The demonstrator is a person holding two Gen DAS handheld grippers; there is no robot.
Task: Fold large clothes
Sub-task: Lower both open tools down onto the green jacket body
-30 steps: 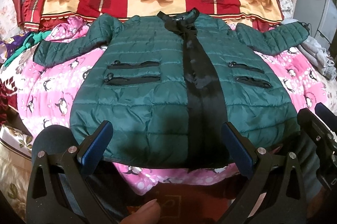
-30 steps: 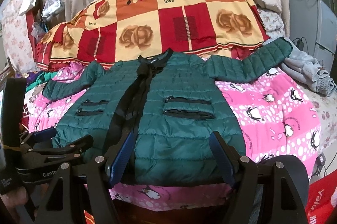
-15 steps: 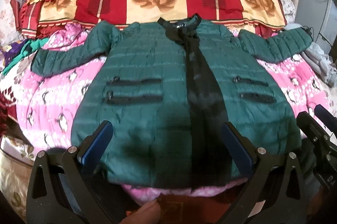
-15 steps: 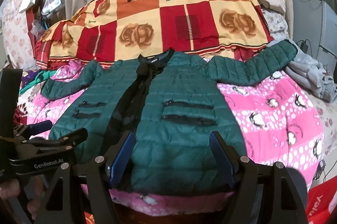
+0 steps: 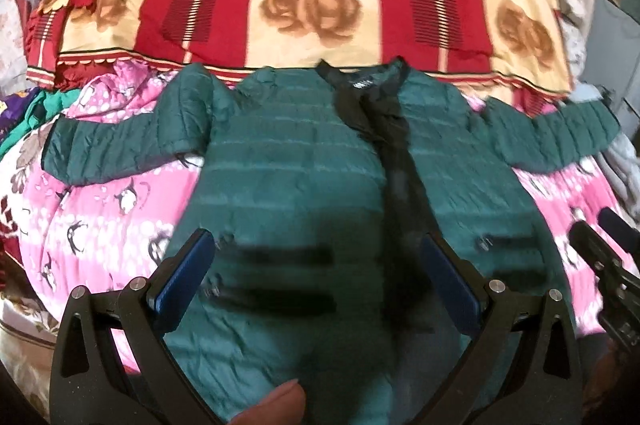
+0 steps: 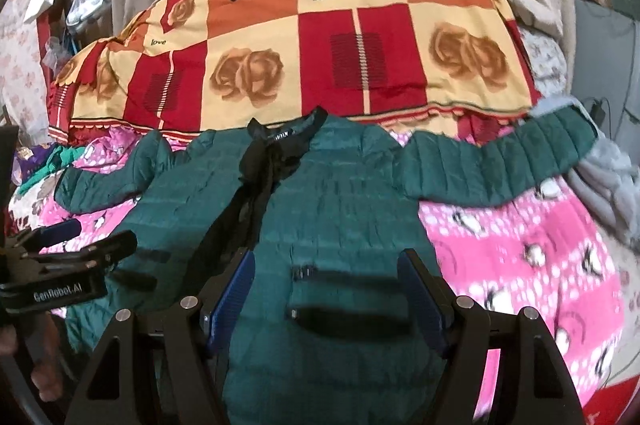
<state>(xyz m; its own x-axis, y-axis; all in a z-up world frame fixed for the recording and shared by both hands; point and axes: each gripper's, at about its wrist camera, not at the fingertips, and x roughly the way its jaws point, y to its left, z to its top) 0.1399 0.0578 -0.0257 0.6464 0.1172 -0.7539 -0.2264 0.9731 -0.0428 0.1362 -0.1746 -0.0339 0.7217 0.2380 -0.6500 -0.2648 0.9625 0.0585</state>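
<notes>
Jacket (image 5: 304, 161): green, quilted, laid front-up on the pink penguin blanket (image 5: 100, 209), collar far from both tongs, hem nearest; spread flat, probably so the folds can start from a tidy shape.
Sleeves: stretched out to either side, left sleeve (image 5: 120, 141) beyond the left tongs, right sleeve (image 6: 500, 161) beyond and to the outside of the right tongs; likely the first parts to be turned in.
Black placket (image 5: 396, 177): down the middle of the front, just ahead of the left tongs' inner finger.
Left gripper (image 5: 316, 277): jaws wide, nothing between them, hovering above the lower front by the pocket zips.
Right gripper (image 6: 326, 289): jaws wide and empty, over the pocket on its own side.
Rose quilt (image 6: 304, 41): heaped behind the collar, well past both tongs.
Stage: judged as approach only; no fold made yet.
</notes>
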